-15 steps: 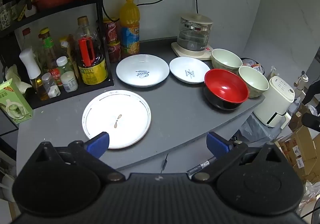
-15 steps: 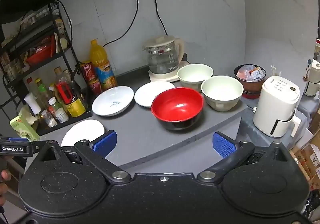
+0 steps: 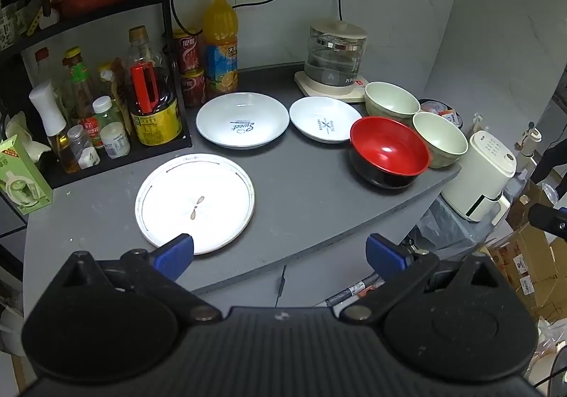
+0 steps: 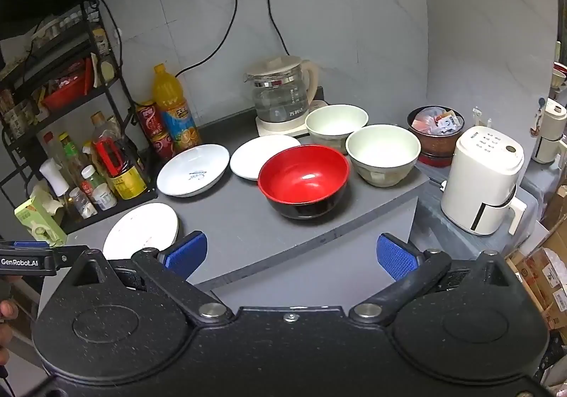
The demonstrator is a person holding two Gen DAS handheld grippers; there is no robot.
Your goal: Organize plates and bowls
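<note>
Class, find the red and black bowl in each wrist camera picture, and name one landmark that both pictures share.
Left wrist view: the red and black bowl sits right of centre, near the counter's right edge.
Right wrist view: the bowl sits at the centre.
Shared landmark: the glass kettle by the back wall.

Quick count on the grey counter: three white plates, one flat rimmed plate [image 3: 195, 198] and two shallow dishes [image 3: 242, 119] [image 3: 325, 118]. Three bowls: one red-and-black [image 3: 389, 150], two pale green [image 3: 391, 103] [image 3: 439, 139].
</note>
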